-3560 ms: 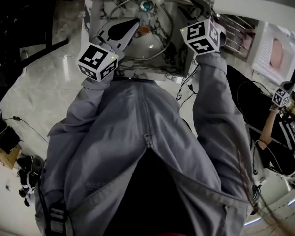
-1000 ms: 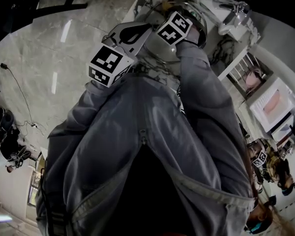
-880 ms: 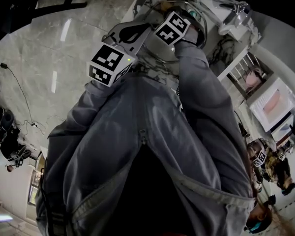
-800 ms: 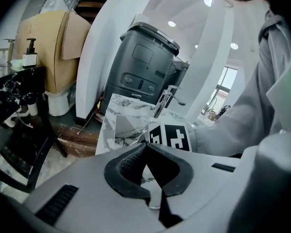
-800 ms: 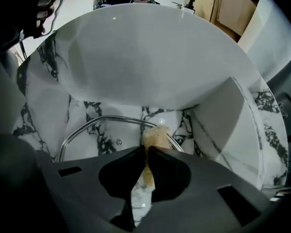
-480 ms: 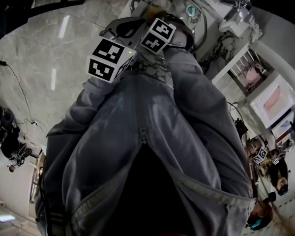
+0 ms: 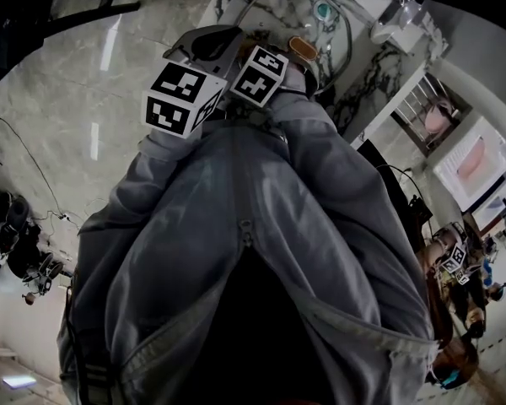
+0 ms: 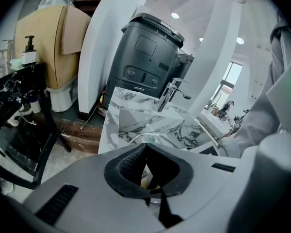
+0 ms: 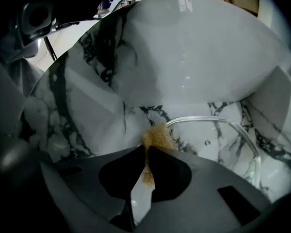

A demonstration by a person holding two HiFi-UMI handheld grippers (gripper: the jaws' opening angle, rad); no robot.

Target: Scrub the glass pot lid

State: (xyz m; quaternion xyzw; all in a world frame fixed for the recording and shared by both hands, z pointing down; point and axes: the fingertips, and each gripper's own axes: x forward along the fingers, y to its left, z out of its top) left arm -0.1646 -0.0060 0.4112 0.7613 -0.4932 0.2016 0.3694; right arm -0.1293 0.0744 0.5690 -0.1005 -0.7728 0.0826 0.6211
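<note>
The glass pot lid [image 9: 223, 149] lies in the marble sink [image 9: 184, 57], with the brown sponge [image 9: 156, 136] clenched in the right tool [image 9: 146, 152] at its rim and the left tool [image 8: 146, 147] closed tight nearby, so scrubbing seems in hand; next, the sponge should be pressed across the glass.

Glass pot lid [image 9: 218, 140]: clear, round, with a thicker transparent rim and a teal knob [image 7: 323, 9] at its centre, is lying in the white, dark-veined marble sink [image 9: 184, 57]. Tan-brown sponge [image 9: 155, 136], coarse and crumbly in texture, is being pinched edge-on between the closed jaws of the right gripper [image 9: 146, 154]. Its free end is sticking out past the tips, right at the lid's rim; contact cannot be confirmed.
</note>
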